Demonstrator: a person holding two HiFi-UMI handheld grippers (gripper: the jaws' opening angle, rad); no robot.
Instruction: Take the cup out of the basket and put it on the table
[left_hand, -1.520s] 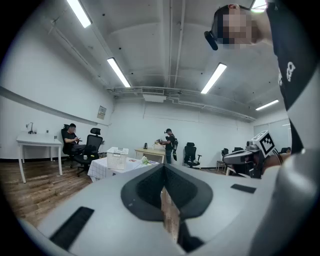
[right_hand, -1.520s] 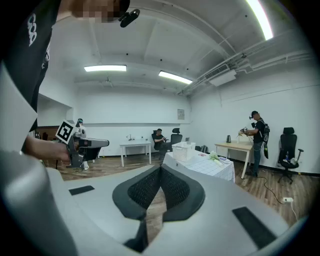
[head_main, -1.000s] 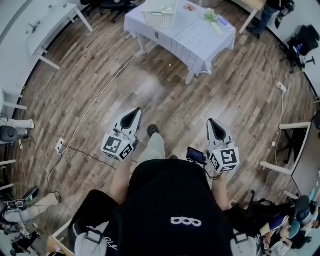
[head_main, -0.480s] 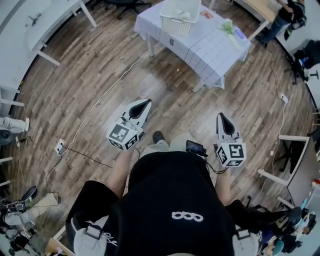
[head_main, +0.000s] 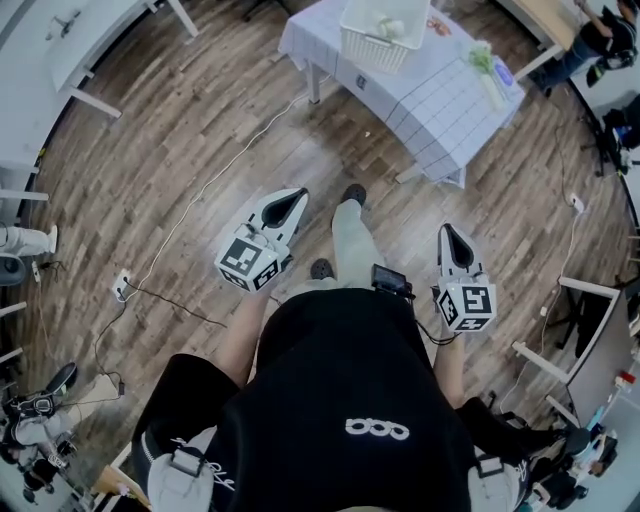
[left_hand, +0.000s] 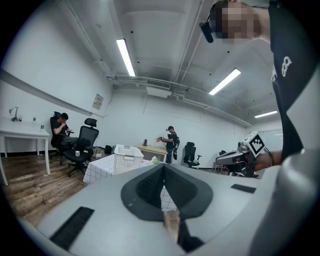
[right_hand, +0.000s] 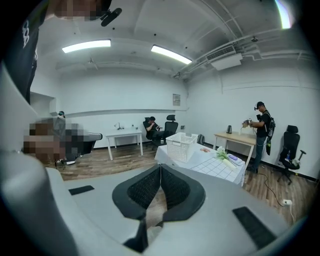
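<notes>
A white lattice basket (head_main: 378, 30) stands on a table with a white checked cloth (head_main: 440, 95) at the top of the head view, well ahead of me. Pale shapes lie inside it; I cannot make out a cup. My left gripper (head_main: 293, 197) and right gripper (head_main: 446, 232) are held out over the wooden floor, far short of the table, both shut and empty. The left gripper view shows the basket (left_hand: 128, 159) beyond its closed jaw tips (left_hand: 163, 167). In the right gripper view the basket (right_hand: 181, 146) stands above the shut tips (right_hand: 160, 167).
Green items (head_main: 484, 60) lie on the cloth beside the basket. A cable and power strip (head_main: 120, 289) run across the floor at left. White desks (head_main: 70, 60) line the left wall. A standing person (right_hand: 261, 132) and office chairs are beyond the table.
I have walked towards the table: basket and table have come closer and shifted right in the head view, and one leg now steps forward between the grippers. Both grippers stay shut.
</notes>
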